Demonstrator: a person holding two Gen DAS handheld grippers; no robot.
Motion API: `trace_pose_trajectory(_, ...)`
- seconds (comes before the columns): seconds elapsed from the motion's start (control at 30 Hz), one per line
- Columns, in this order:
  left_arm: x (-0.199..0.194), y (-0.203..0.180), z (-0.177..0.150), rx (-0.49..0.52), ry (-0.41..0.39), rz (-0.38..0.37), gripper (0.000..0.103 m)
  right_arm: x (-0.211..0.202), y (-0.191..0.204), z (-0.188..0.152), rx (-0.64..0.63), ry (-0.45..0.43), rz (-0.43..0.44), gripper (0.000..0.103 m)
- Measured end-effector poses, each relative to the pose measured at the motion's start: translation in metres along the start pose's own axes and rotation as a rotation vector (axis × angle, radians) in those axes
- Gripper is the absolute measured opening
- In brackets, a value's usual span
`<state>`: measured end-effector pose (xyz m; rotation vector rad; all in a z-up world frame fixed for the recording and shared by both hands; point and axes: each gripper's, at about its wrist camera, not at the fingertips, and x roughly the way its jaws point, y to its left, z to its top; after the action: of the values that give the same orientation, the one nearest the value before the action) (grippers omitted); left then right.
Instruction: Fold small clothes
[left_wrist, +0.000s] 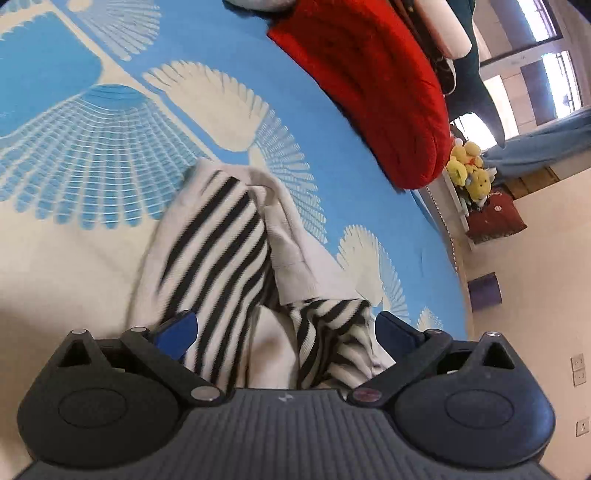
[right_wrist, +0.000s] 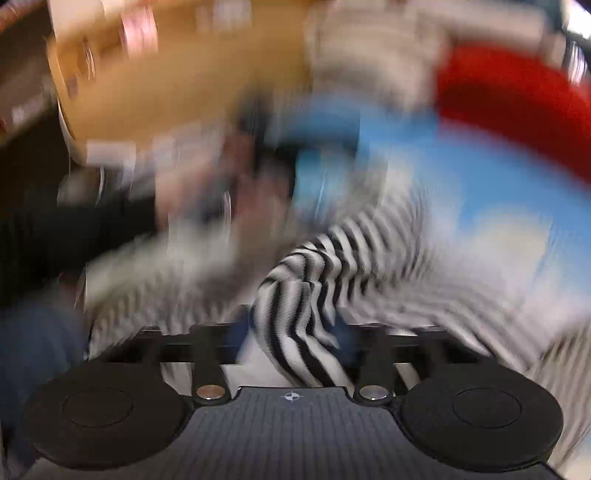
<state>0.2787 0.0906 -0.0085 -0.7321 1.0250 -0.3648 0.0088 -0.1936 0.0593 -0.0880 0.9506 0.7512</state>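
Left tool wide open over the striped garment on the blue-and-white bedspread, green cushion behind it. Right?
Not quite. The cushion is red, not green, as the left wrist view shows. The rest holds: left tool is wide open over the striped garment on the blue-and-white bedspread.

Crumpled black-and-white striped knit garment (left_wrist: 221, 266) on the bed

It lies bunched with cream plain panels folded over the stripes, stretching from picture centre toward 6 o'clock in the left wrist view; the right wrist view shows a twisted striped fold (right_wrist: 306, 295), blurred.
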Motion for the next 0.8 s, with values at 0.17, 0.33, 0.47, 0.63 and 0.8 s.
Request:
trace_pose_trajectory(0.17, -0.011, -0.035, -0.017, 0.152, -0.03, -0.046, 0.102, -0.051, -0.046, 0.008, 0.217, -0.26, -0.07, 0.058)
trace_pose_trajectory(0.33, 0.024, -0.075, -0.041, 0.256, 0.037, -0.111, 0.102, -0.032, -0.139, 0.026, 0.563, -0.241, -0.348, 0.067)
trace_pose_trajectory(0.47, 0.051, -0.092, -0.047, 0.413, -0.026, -0.048, 0.022, 0.005, -0.182, 0.036, 0.619, -0.228, -0.398, 0.009)
trace_pose_trajectory(0.63, 0.057, -0.092, -0.068, 0.607, -0.16, 0.169, 0.044, 0.003, -0.182, 0.052, 0.44, -0.309, -0.656, 0.019)
trace_pose_trajectory(0.8, 0.01, -0.085, -0.099, 0.658, -0.236, 0.194, 0.085, -0.002, -0.135, 0.015, 0.41, -0.276, -0.665, 0.055)
